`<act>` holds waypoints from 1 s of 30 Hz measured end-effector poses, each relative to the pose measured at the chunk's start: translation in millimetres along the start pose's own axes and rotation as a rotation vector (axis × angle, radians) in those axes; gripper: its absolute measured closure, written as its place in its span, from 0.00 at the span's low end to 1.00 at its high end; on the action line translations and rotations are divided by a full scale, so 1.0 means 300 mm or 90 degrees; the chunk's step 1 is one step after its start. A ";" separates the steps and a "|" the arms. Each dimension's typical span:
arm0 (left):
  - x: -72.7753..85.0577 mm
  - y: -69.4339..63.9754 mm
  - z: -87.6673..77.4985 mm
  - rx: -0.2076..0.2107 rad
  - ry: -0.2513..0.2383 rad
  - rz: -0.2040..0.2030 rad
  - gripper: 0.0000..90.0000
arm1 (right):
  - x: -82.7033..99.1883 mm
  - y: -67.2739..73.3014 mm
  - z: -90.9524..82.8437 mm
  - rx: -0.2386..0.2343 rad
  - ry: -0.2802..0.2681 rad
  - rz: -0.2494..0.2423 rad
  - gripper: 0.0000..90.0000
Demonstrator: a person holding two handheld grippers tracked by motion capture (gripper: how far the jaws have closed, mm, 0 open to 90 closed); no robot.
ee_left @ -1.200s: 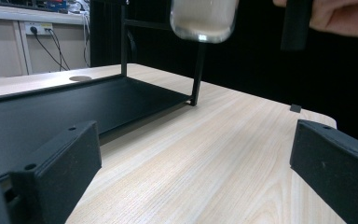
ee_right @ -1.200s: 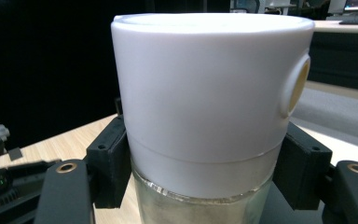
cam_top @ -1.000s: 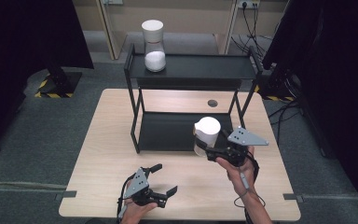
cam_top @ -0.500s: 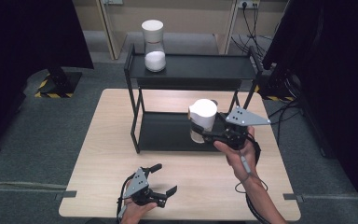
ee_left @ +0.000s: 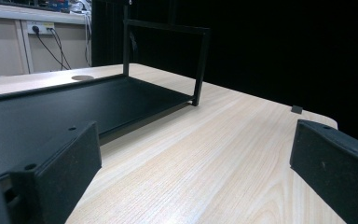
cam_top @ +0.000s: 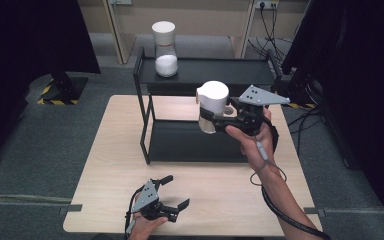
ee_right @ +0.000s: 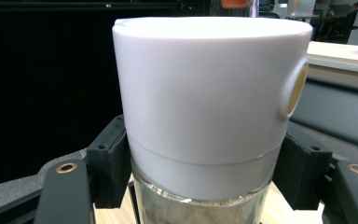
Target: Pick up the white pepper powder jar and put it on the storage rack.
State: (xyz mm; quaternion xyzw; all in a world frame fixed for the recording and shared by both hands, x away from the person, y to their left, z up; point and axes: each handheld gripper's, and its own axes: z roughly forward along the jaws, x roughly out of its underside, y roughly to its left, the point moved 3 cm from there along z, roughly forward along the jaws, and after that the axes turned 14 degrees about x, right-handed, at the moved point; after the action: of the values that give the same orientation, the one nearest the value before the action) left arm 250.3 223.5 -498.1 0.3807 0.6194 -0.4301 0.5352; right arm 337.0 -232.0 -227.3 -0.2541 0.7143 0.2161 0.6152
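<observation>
White-lidded glass jar (cam_top: 212, 106) held upright in right gripper (cam_top: 207, 120), jaws clamped on its sides just below the lid, above the black rack's (cam_top: 200, 142) lower shelf. Left gripper (cam_top: 172, 192) rests low over the wooden table (cam_top: 115, 170), jaws wide, nothing between. Second jar (cam_top: 165, 49) stands on the top shelf.

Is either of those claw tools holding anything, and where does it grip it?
The right gripper holds a white-capped glass jar, its jaws clamped on opposite sides at the bottom of the cap. The left gripper holds nothing; its jaws stand open over the table.
</observation>
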 end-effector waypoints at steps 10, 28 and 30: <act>0.001 0.002 -0.001 0.001 0.001 -0.001 0.01 | -0.106 -0.012 0.047 0.005 0.006 0.005 0.34; 0.002 0.001 -0.001 0.008 0.002 -0.001 0.01 | -0.264 -0.024 0.128 0.043 0.007 0.010 0.34; 0.001 0.001 -0.002 0.008 0.003 0.000 0.01 | -0.271 -0.025 0.138 0.049 0.008 0.012 0.34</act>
State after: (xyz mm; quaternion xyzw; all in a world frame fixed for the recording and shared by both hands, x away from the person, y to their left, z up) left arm 250.3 224.2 -498.5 0.3848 0.6179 -0.4330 0.5316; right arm 382.9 -204.3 -153.1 -0.2252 0.7282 0.1927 0.6179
